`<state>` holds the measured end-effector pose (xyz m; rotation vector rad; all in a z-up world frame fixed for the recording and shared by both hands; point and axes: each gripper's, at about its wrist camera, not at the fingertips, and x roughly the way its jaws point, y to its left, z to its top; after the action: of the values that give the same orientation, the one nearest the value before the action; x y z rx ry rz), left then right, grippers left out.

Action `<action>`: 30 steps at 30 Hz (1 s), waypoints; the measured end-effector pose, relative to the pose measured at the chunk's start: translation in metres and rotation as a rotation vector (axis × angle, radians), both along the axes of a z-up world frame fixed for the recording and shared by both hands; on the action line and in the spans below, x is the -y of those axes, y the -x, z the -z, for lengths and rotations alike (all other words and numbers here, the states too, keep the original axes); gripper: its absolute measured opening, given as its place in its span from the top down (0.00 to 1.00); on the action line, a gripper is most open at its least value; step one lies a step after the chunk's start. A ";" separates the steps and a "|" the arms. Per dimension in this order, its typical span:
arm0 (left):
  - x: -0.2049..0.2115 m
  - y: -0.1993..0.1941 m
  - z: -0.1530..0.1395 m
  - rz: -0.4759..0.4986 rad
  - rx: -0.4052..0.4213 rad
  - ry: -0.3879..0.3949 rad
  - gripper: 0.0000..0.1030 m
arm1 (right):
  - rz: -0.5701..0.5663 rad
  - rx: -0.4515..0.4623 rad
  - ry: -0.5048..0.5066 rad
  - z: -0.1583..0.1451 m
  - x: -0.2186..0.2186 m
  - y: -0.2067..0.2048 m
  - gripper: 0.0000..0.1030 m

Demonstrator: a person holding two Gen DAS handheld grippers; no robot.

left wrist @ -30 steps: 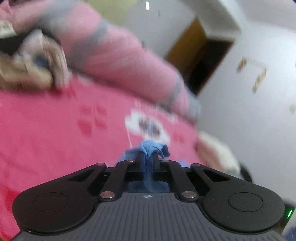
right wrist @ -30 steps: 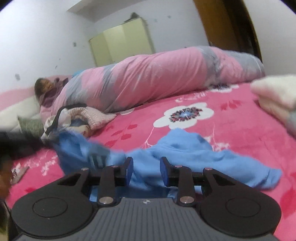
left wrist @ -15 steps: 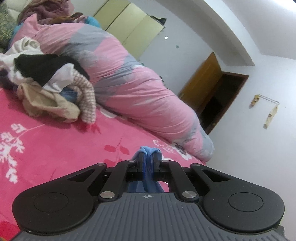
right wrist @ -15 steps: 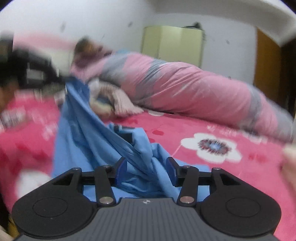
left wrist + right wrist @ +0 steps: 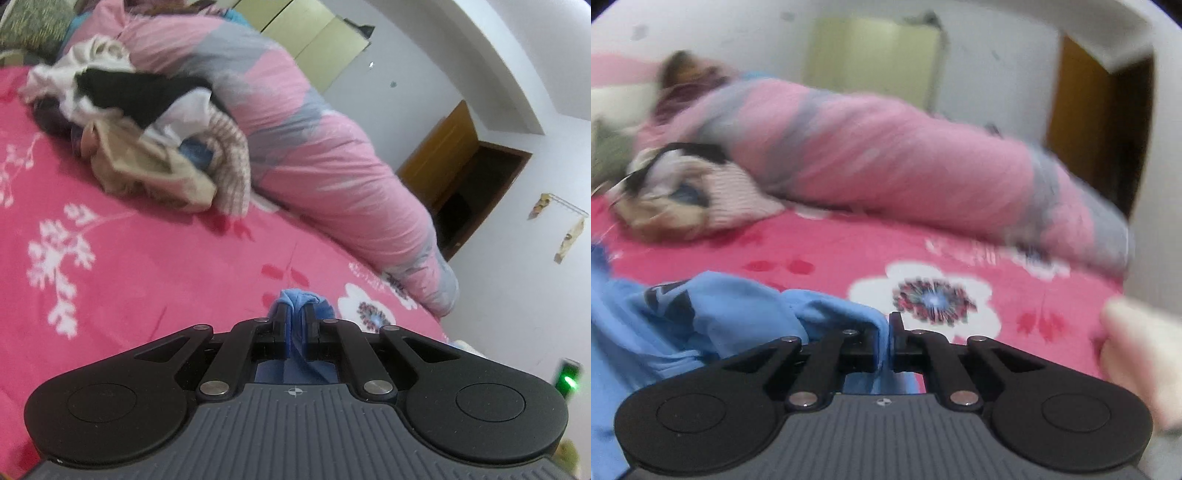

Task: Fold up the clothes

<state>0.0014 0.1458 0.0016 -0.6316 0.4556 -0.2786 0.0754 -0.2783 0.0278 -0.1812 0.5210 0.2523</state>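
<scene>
A light blue garment with a dark print (image 5: 713, 317) hangs above the pink floral bed sheet (image 5: 849, 258). My left gripper (image 5: 294, 317) is shut on a bunched edge of the blue garment (image 5: 297, 297). My right gripper (image 5: 889, 332) is shut on another edge of the same garment, and the cloth spreads from it to the left and down. The part of the garment under both grippers is hidden.
A pile of mixed unfolded clothes (image 5: 147, 133) lies on the sheet (image 5: 129, 258) at the back left. A long rolled pink and grey quilt (image 5: 314, 147) runs along the far side. A cream folded item (image 5: 1145, 354) sits at the right edge. A wooden door (image 5: 439, 166) stands open beyond the bed.
My right gripper was open over the blue garment and has closed on its edge. Both views have swung across the bed. My left gripper has kept its hold.
</scene>
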 end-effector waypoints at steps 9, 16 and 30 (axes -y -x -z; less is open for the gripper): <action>0.002 -0.008 0.017 0.012 -0.014 -0.038 0.97 | -0.097 0.055 0.020 0.018 -0.004 0.031 0.47; 0.002 -0.009 0.029 0.002 -0.054 -0.039 0.97 | -0.456 -0.016 0.043 0.032 -0.055 0.045 0.48; 0.008 -0.028 0.003 -0.012 0.031 -0.019 0.97 | -0.440 0.010 -0.239 -0.029 -0.023 0.097 0.96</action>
<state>0.0293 0.1377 -0.0012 -0.6107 0.4240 -0.2725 -0.0219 -0.2553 0.0572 -0.0619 0.4323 0.7383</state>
